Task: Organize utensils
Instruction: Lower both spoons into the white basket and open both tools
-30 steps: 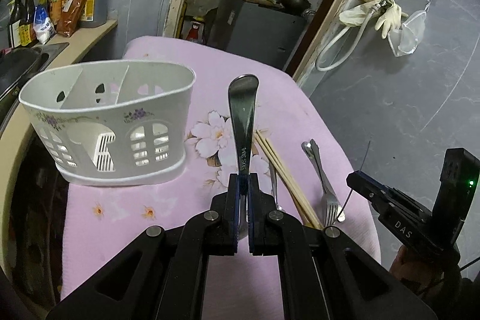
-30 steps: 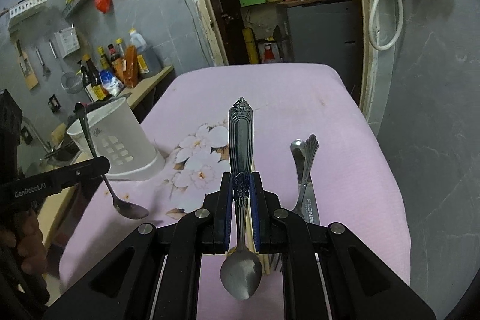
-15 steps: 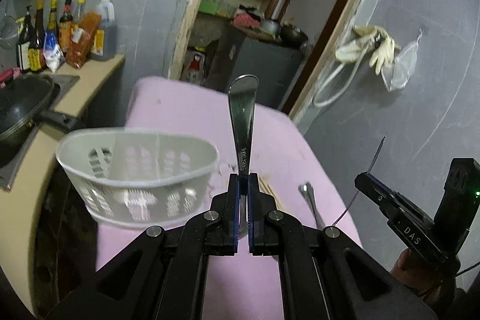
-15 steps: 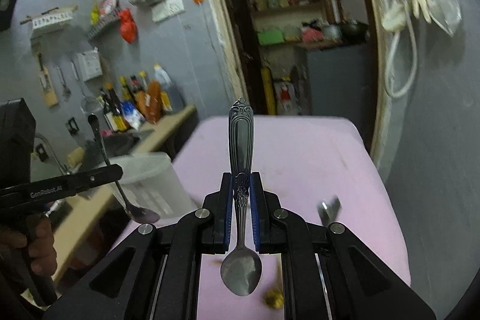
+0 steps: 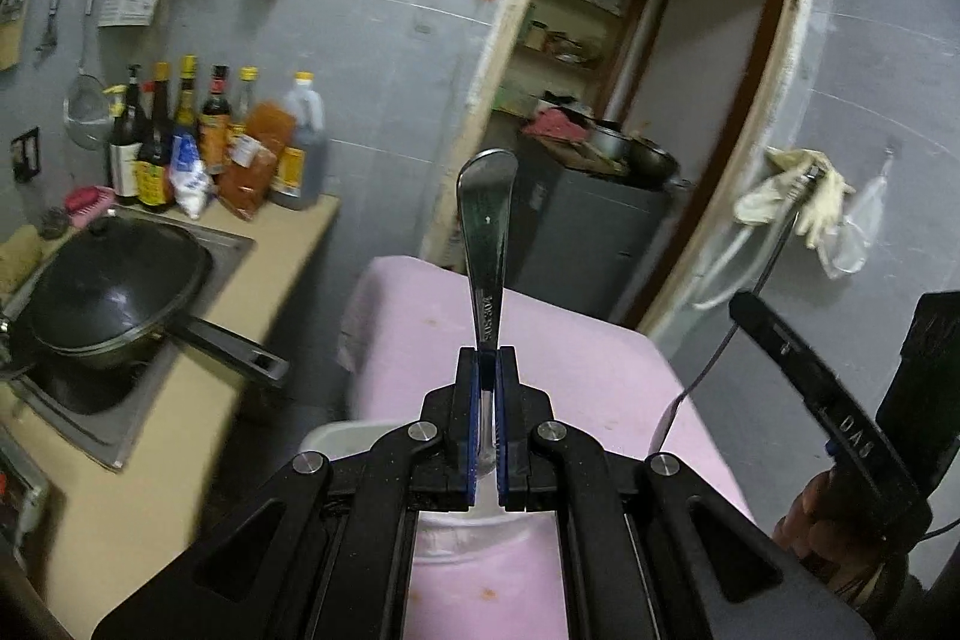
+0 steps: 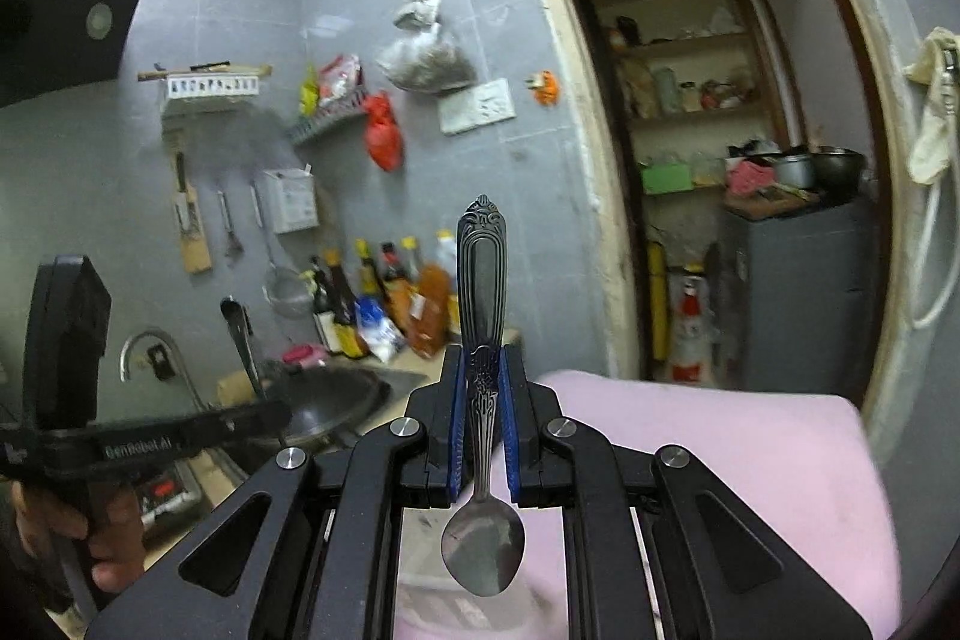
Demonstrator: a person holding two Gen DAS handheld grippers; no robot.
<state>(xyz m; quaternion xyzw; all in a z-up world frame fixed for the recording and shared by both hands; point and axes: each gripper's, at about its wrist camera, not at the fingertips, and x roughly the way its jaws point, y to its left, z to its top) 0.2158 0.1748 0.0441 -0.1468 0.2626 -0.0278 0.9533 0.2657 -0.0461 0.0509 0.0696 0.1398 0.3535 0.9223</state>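
My left gripper (image 5: 487, 358) is shut on a plain steel spoon (image 5: 487, 220), handle pointing up and away. It is raised above the pink table (image 5: 588, 358), and the white utensil caddy's rim (image 5: 345, 433) peeks out just below its fingers. My right gripper (image 6: 482, 358) is shut on an ornate spoon (image 6: 482, 274), handle up, bowl hanging below the fingers. Each gripper shows in the other's view: the right one (image 5: 744, 304) at the right, the left one (image 6: 282, 409) at the left with its spoon (image 6: 237, 334).
A counter at the left holds a black wok (image 5: 114, 292) and several sauce bottles (image 5: 216, 148). A doorway (image 6: 720, 160) with shelves and a dark cabinet (image 5: 594, 232) lies behind the table. Rubber gloves (image 5: 798, 196) hang on the right wall.
Both grippers have lifted and tilted upward with their spoons. The table's utensils have dropped out of view and the caddy is now mostly hidden under the left fingers.
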